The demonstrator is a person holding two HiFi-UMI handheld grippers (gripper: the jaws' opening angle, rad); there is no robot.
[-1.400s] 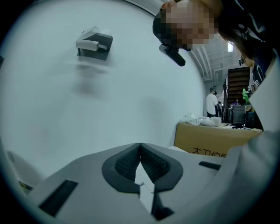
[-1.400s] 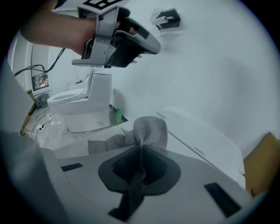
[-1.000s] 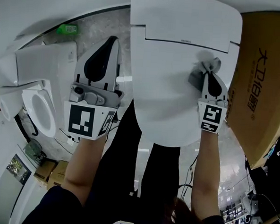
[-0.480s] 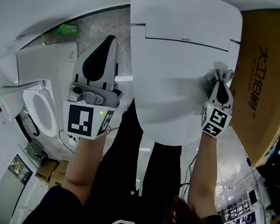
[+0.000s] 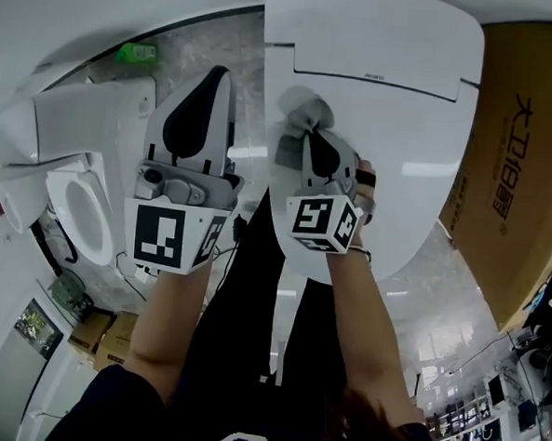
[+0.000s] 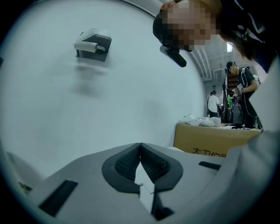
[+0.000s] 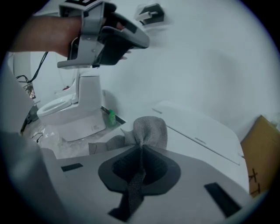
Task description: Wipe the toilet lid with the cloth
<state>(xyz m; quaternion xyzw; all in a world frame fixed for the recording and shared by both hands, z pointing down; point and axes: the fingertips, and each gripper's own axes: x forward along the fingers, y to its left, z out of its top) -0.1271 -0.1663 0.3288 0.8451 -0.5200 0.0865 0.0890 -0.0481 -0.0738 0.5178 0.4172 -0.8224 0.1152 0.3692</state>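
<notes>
Over lid point(image 5: 393, 129), right tool point(image 7: 141, 148) pinches bunched grey cloth point(image 7: 151, 129).

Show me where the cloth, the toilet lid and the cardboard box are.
cloth point(image 5: 300, 109), head view, the bunched grey end.
toilet lid point(image 5: 411, 149), head view, bare white top surface.
cardboard box point(image 5: 526, 249), head view, brown side below the print.

Bright, even indoor light; strong fisheye warp, dark vignetted corners.
</notes>
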